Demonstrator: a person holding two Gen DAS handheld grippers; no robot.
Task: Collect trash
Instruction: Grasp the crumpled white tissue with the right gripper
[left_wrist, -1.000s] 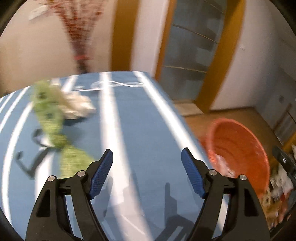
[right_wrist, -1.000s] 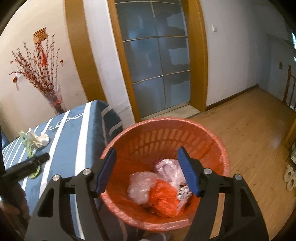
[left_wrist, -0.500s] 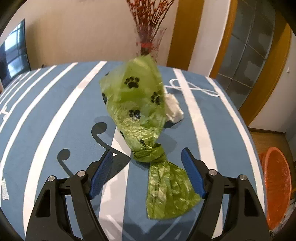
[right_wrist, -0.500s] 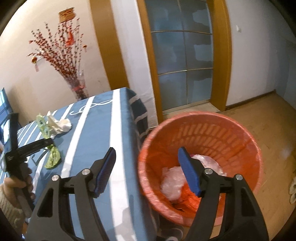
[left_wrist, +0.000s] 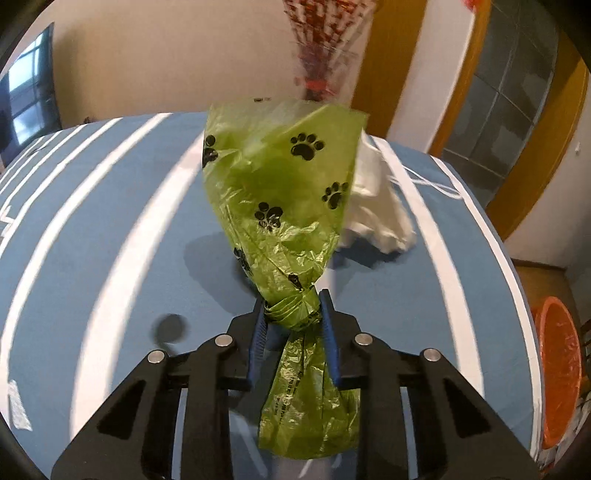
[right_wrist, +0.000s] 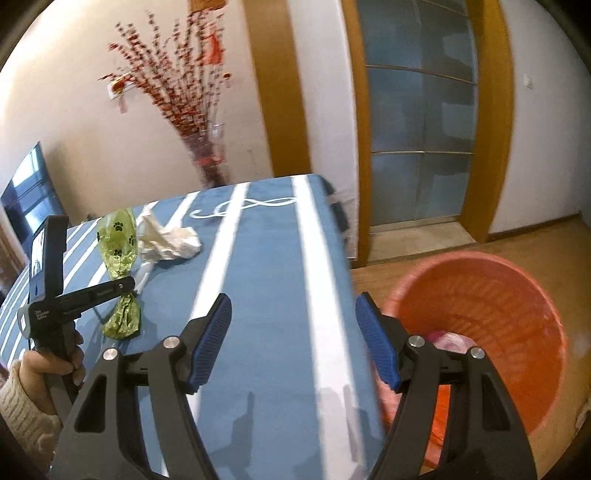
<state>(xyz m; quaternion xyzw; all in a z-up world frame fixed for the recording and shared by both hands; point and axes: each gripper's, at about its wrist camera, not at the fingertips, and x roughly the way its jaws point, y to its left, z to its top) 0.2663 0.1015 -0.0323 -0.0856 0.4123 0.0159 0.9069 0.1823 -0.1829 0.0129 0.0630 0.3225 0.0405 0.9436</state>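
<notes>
Blue white-striped tablecloth (left_wrist: 110, 258) under left fingers (left_wrist: 293, 314) just clamped on green bag (left_wrist: 280, 206); right fingers (right_wrist: 293, 343) agape, empty; blurred, perhaps wooden floor (right_wrist: 535, 236).

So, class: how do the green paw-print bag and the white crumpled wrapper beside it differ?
The green paw-print bag is knotted and printed; the white crumpled wrapper is plain and unknotted. The left gripper has just closed its jaws on the bag's knot; nothing holds the wrapper. Both lie on the striped tablecloth.
</notes>
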